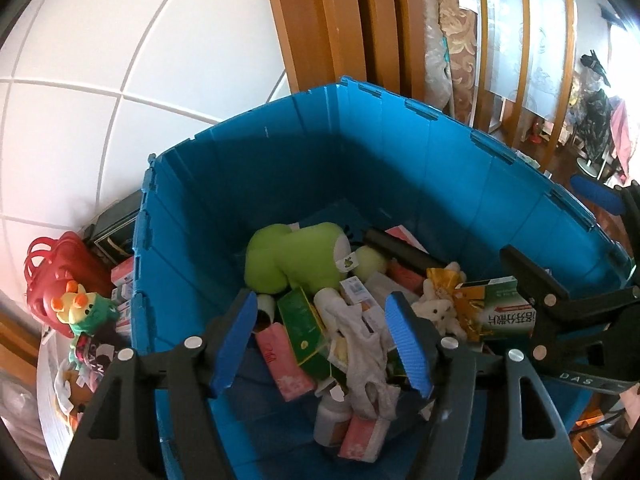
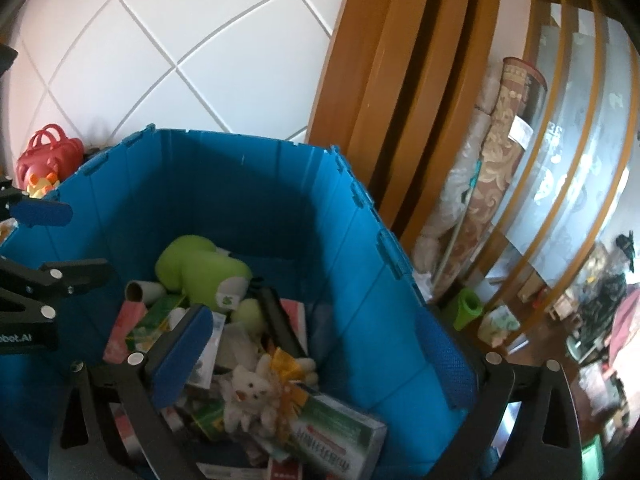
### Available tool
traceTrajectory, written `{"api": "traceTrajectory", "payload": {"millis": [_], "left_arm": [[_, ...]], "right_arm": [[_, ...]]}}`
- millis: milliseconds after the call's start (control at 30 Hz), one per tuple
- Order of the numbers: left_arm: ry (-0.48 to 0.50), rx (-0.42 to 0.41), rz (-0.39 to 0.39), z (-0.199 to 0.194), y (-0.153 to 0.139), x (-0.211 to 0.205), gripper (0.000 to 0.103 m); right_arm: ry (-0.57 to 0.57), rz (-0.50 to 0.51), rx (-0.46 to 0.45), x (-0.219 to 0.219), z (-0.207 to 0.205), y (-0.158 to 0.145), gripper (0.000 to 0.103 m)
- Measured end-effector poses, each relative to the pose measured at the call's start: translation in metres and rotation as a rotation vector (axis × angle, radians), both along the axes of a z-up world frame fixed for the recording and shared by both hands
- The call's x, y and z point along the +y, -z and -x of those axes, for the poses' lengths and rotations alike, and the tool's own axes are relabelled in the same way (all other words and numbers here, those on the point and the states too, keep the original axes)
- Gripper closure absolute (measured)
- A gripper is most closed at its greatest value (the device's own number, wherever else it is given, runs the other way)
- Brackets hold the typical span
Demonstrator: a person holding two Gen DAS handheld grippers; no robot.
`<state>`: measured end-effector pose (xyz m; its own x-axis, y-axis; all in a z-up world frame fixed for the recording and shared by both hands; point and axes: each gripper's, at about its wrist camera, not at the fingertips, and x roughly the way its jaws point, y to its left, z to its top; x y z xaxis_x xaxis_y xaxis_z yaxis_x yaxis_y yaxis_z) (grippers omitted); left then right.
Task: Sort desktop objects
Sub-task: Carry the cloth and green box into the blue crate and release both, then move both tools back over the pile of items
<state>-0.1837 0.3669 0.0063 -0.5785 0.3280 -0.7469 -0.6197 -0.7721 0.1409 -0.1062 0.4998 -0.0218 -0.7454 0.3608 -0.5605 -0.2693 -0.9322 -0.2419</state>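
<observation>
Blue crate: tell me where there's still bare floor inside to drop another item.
Bare floor in the blue crate shows along the far wall behind the green plush, and beside the pink pack at the near left. The middle and right are piled with boxes, a white plush and a bottle.

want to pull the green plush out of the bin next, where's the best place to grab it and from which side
Judging by its pose, grip the green plush across the rounded lobe at its far-left end, coming from above. That end lies on top of the pile in the blue bin with bare floor beside it; the other end is crowded by boxes and a black tube.
</observation>
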Motion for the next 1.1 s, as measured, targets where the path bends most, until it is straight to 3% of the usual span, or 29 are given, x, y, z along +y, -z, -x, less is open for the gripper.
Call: {"api": "traceTrajectory", "payload": {"millis": [300,533,767,967,1100], "left_arm": [[-0.016,0.028,-0.039,-0.008,-0.009,-0.023,0.037],[-0.080,0.096,-0.113,-0.025,-0.023,-0.070,0.037],[-0.240,0.181,-0.176,-0.036,-0.022,-0.166,0.036],[-0.427,0.186,-0.160,-0.030,0.004,-0.266,0.036],[-0.601,0.170,-0.125,-0.018,0.027,-0.348,0.036]], "right_arm": [[-0.016,0.015,-0.012,-0.006,-0.002,0.000,0.000],[-0.095,0.048,0.048,-0.039,-0.019,-0.020,0.000],[-0.227,0.140,0.119,-0.095,-0.025,-0.043,0.000],[-0.362,0.209,0.154,-0.173,-0.016,-0.058,0.000],[-0.462,0.254,0.148,-0.236,-0.006,-0.060,0.000]]}}
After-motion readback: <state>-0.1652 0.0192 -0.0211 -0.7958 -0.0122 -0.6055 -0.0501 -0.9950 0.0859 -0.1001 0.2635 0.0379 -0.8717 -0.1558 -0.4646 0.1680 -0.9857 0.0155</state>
